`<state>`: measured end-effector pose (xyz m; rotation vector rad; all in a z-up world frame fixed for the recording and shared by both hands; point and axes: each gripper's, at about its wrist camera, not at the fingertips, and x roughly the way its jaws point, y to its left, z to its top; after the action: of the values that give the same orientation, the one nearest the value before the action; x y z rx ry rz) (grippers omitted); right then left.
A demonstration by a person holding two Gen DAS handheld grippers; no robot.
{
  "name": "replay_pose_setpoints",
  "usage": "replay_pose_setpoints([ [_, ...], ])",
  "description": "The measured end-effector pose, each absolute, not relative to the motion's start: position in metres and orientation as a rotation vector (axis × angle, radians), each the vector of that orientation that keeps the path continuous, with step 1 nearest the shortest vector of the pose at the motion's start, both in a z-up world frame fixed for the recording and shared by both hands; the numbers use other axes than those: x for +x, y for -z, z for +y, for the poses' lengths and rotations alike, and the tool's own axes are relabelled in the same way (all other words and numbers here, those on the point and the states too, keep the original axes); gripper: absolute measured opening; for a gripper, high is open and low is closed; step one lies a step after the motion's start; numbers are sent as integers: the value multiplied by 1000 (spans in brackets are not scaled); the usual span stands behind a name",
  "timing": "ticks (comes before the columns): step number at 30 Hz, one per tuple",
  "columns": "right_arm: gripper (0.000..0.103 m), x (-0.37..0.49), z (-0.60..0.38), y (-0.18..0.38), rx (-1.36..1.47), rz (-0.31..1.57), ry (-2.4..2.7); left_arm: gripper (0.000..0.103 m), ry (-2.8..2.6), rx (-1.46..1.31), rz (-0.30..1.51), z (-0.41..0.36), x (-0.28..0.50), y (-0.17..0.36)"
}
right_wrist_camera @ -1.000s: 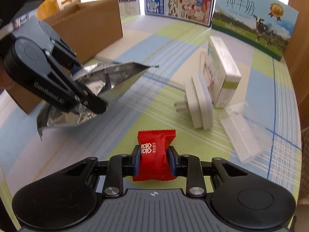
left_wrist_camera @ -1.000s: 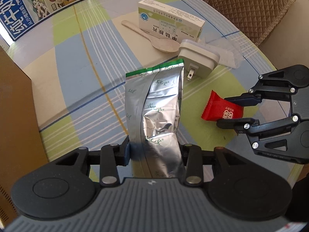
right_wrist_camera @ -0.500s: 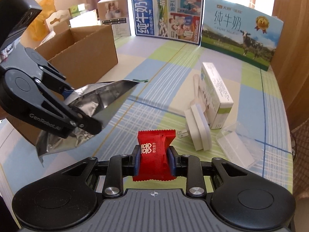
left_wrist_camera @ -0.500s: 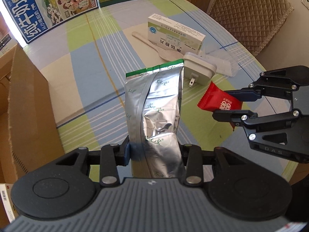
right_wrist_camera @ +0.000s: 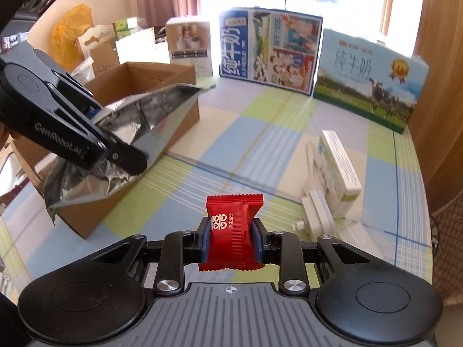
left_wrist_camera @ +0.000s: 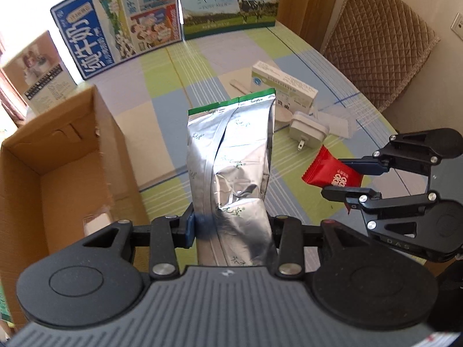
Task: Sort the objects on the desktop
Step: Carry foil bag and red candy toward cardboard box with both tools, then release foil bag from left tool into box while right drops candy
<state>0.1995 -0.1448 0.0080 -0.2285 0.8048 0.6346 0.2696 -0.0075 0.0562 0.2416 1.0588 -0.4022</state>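
Now both grippers are loaded and off the tabletop (left_wrist_camera: pixel 162 92). The left gripper (left_wrist_camera: pixel 231 225) has its jaws clamped on the lower part of a silver pouch (left_wrist_camera: pixel 231 156), which sticks out ahead of it with its green-edged top forward. The right gripper (right_wrist_camera: pixel 231 240) has its jaws closed on a red candy (right_wrist_camera: pixel 233 225), held by its sides.

Compared with a second ago, the view has pulled up and back. The left camera then showed only the near wall of the cardboard box (left_wrist_camera: pixel 66 156); now its open top and bare floor are in plain sight to the left of the pouch. In the right view the box (right_wrist_camera: pixel 150 86) has come forward too, sitting behind the pouch (right_wrist_camera: pixel 139 124). The candy has gone from lying low beside the plug to hanging clear in the air.

So picking looks done for these two items, and the carry toward the box seems under way. Neither is over the opening yet: the pouch still hangs above the tabletop, just right of the box wall.

Left on the tabletop are the medicine box (left_wrist_camera: pixel 283 86), a wooden spoon (left_wrist_camera: pixel 240 85), the white plug (left_wrist_camera: pixel 308 133) and a clear plastic case (left_wrist_camera: pixel 335 121), grouped close together on the far right.
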Motion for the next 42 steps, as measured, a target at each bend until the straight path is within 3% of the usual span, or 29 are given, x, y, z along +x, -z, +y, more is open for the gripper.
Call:
replay_pose_setpoints([
  [9, 26, 183, -96, -56, -208, 720, -733, 34, 321, 236, 982, 47, 251, -122],
  [16, 26, 171, -39, -75, -183, 687, -811, 34, 221, 230, 980, 109, 233, -142],
  [26, 26, 158, 33, -61, -182, 678, -889, 34, 128, 197, 1033, 181, 234, -111],
  [42, 26, 184, 69, -21, -208, 685, -913, 34, 130, 174, 1082, 210, 269, -60],
])
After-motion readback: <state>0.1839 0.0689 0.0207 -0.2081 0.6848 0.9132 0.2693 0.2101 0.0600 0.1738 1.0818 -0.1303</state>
